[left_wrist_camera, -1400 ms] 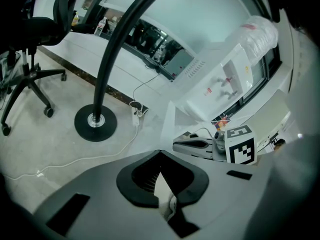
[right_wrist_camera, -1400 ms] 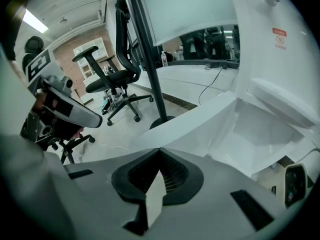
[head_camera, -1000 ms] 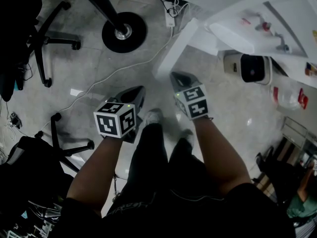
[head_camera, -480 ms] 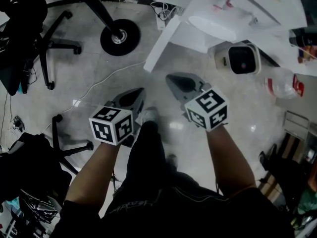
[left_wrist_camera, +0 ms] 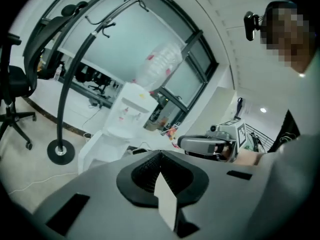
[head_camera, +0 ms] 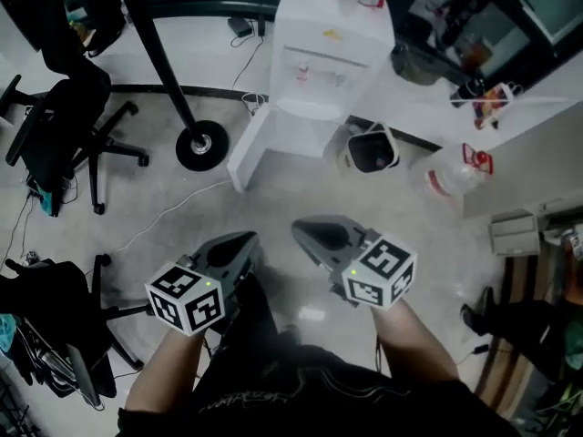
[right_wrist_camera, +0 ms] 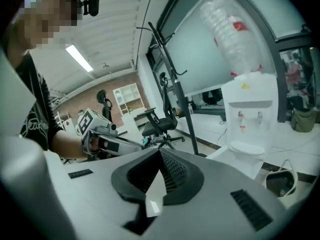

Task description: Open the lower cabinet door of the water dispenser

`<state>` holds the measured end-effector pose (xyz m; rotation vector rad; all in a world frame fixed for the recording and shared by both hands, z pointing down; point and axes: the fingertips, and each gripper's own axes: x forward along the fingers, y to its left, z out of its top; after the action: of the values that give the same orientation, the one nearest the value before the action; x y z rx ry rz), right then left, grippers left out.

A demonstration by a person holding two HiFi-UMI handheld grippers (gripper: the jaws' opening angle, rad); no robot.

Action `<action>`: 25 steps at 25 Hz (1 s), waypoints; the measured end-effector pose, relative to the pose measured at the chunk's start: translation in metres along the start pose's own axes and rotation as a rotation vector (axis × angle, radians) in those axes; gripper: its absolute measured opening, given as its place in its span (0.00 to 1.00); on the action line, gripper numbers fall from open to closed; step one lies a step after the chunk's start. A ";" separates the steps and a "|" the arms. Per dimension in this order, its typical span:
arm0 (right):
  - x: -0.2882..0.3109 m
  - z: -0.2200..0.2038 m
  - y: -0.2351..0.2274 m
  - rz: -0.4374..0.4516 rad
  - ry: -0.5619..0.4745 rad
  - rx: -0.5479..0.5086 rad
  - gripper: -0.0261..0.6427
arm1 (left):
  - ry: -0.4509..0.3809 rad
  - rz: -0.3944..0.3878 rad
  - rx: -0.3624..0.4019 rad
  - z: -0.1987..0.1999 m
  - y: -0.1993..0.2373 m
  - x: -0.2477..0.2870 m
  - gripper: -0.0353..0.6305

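The white water dispenser [head_camera: 323,62] stands at the top middle of the head view, with a water bottle on top. Its lower cabinet door [head_camera: 258,139] juts out from the base toward the lower left, swung open. It also shows as the dispenser [left_wrist_camera: 127,115] in the left gripper view and the dispenser [right_wrist_camera: 247,109] in the right gripper view. My left gripper [head_camera: 246,242] and right gripper [head_camera: 305,229] hang side by side over the floor, well short of the dispenser. Both are shut with nothing between the jaws, as seen on the left gripper [left_wrist_camera: 160,156] and right gripper [right_wrist_camera: 160,154].
A black stand with a round base [head_camera: 202,146] rises left of the dispenser. Office chairs [head_camera: 68,139] fill the left side. A small white bin [head_camera: 372,150] and a clear plastic bag [head_camera: 453,173] lie right of the dispenser, below a white counter [head_camera: 537,107]. A cable [head_camera: 173,209] crosses the floor.
Both grippers have risen and sit lower in the head view, farther from the dispenser. The view has tipped up, so the whole dispenser now shows. Both jaws stayed shut.
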<state>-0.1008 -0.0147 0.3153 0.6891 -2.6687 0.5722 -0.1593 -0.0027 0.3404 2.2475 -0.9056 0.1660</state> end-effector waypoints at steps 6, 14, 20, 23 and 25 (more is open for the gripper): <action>-0.127 0.059 0.112 0.014 -0.095 -0.119 0.06 | -0.049 -0.099 0.001 0.026 -0.156 -0.073 0.05; -0.223 0.112 0.223 0.106 -0.140 -0.220 0.06 | -0.116 -0.122 0.256 0.058 -0.301 -0.156 0.05; -0.259 0.138 0.243 0.130 -0.203 -0.190 0.06 | -0.155 -0.113 0.321 0.077 -0.331 -0.183 0.05; -0.266 0.145 0.250 0.144 -0.224 -0.196 0.06 | -0.176 -0.108 0.373 0.087 -0.341 -0.189 0.05; -0.267 0.146 0.253 0.132 -0.230 -0.207 0.06 | -0.186 -0.109 0.388 0.090 -0.345 -0.193 0.05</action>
<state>-0.0399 0.2252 0.0071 0.5523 -2.9492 0.2542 -0.0911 0.2243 0.0106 2.7022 -0.9050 0.0888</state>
